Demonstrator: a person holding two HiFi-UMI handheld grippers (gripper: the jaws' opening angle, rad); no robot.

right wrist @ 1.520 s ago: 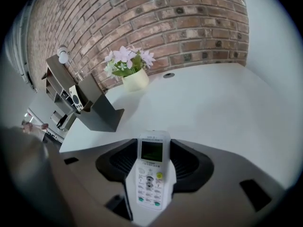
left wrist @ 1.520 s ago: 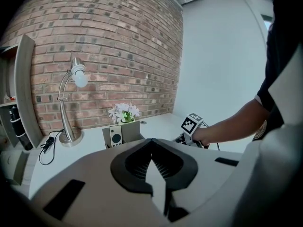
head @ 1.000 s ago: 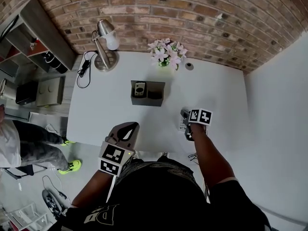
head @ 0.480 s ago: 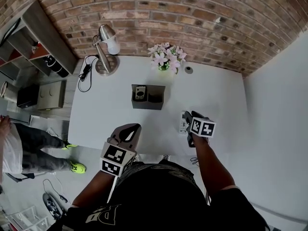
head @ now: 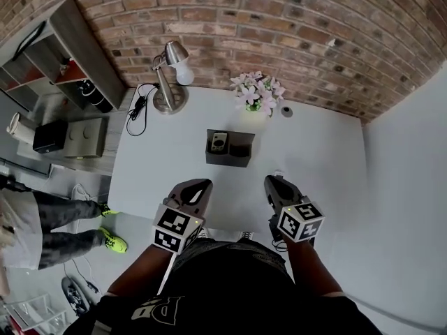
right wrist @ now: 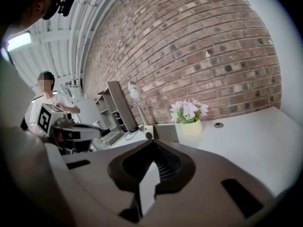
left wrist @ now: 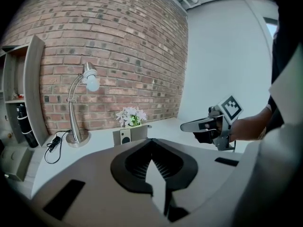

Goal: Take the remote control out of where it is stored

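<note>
A dark grey holder (head: 241, 158) stands mid-table with a small white device (head: 219, 142) upright in its left compartment. The remote lies on the white table (head: 321, 152); only a white tip (head: 279, 174) shows past my right gripper (head: 273, 182). That gripper hovers above the table's near edge. Its jaws have just been closing and now stand shut with nothing between them (right wrist: 152, 148). My left gripper (head: 200, 185) is level beside it, also shut and empty (left wrist: 152, 143). Each gripper view shows the other gripper (left wrist: 189, 126) (right wrist: 97, 131) and the holder (left wrist: 135, 135) (right wrist: 163, 131).
A pot of pale flowers (head: 257, 93) and a desk lamp (head: 171, 68) with its cable stand at the table's far edge against the brick wall. A shelf unit (head: 77, 47) is at the left. A person (head: 42, 222) stands on the floor left of the table.
My right gripper has lifted off the remote, drawn back to the near edge and shut. The remote stays lying on the table. The left gripper has hardly moved.
</note>
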